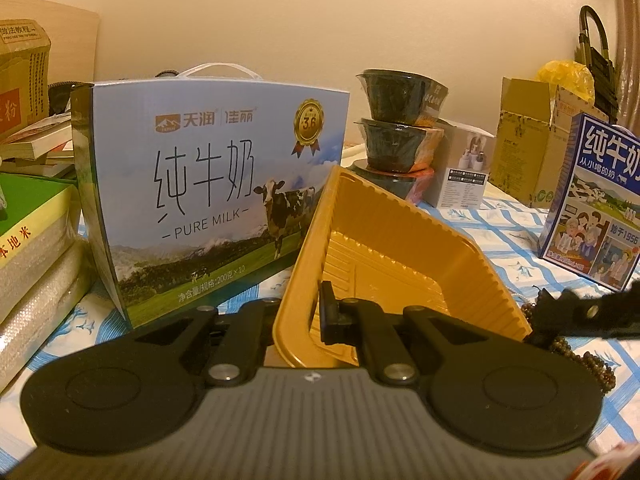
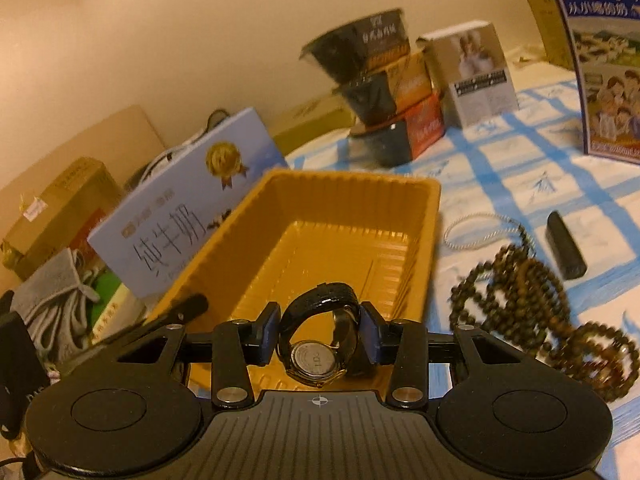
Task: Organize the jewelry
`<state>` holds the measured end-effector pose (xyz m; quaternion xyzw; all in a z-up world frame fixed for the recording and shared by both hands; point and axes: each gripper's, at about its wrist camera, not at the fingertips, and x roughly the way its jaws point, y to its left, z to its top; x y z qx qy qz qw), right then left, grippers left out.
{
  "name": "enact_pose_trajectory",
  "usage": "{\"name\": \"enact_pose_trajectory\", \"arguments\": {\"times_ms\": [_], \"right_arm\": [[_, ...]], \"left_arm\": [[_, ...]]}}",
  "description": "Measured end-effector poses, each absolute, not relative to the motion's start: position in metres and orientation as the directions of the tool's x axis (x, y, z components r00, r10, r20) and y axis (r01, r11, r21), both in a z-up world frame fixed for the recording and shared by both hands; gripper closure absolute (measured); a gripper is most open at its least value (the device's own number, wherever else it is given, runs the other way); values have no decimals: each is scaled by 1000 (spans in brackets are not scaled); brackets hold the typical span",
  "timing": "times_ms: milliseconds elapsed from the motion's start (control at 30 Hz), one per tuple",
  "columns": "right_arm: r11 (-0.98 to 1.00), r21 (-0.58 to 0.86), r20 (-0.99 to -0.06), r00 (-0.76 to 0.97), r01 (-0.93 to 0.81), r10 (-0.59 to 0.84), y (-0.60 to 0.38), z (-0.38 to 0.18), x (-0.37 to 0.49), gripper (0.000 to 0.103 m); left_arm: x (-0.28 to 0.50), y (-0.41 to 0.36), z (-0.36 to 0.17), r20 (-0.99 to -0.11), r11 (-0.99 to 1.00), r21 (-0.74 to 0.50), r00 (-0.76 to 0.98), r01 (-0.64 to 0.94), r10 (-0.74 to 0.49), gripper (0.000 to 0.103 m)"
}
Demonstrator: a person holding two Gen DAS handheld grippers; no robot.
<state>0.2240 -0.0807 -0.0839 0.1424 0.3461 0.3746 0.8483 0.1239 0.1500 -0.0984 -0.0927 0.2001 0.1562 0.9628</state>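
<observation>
My left gripper (image 1: 316,312) is shut on the near rim of a yellow plastic tray (image 1: 400,236), holding it tilted up; one finger is hidden behind the tray wall. In the right wrist view the tray (image 2: 352,178) looks empty. My right gripper (image 2: 320,320) is shut on a wristwatch (image 2: 314,360) with a black strap and a silver face, held over the tray's near edge. To the right of the tray, brown bead strings (image 2: 540,300), a thin silver bracelet (image 2: 476,232) and a black cylinder (image 2: 566,244) lie on the cloth.
A pure-milk carton (image 1: 212,184) stands just left of the tray. Stacked black bowls (image 1: 396,120), a small white box (image 1: 466,168) and a second milk box (image 1: 596,200) stand behind and to the right. Books and packages (image 1: 32,248) crowd the left. A blue-checked cloth (image 2: 520,152) covers the table.
</observation>
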Motion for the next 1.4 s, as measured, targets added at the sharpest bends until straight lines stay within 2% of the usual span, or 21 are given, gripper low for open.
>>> {"name": "enact_pose_trajectory", "arguments": {"times_ms": [333,433,667,800,933,967,1033,1100,1267,1400], "right_arm": [[699,477,-539,451,-533,712,-58,-100,218,59],[698,487,-546,440,-525,713,-57,-101,219,50],[653,527,-486,437,-545,757,-77,-88,210,46],[695,472,-475,508,-542,719,-107,-79,202,46],[793,364,-530,592,-488,607,-143,-84,202,46],[820,344,-549,611,-457,571,-153,-88,205,47],[856,328,-583,627,-400,517,-171,-96,211,55],[882,314,-612,636,-350,470,-186,-104,219,67],[913,277,-644,647,-300,408,-203,-119,237,79],[921,286,-663,640,-264,389,-204,-128,246,84]], "left_arm": [[122,151,-99,-416,933,-120,870,-340,264,96],[122,151,-99,-416,932,-121,870,-342,265,96],[121,152,-101,-419,929,-122,867,-348,270,95],[121,153,-101,-420,930,-121,867,-347,269,95],[121,153,-102,-420,929,-122,866,-350,272,95],[121,153,-102,-419,928,-122,866,-351,272,95],[120,152,-102,-419,928,-122,866,-352,274,95],[121,152,-102,-419,928,-119,865,-352,275,95],[121,151,-101,-420,928,-115,864,-354,277,95],[122,151,-101,-422,928,-111,862,-357,281,95]]}}
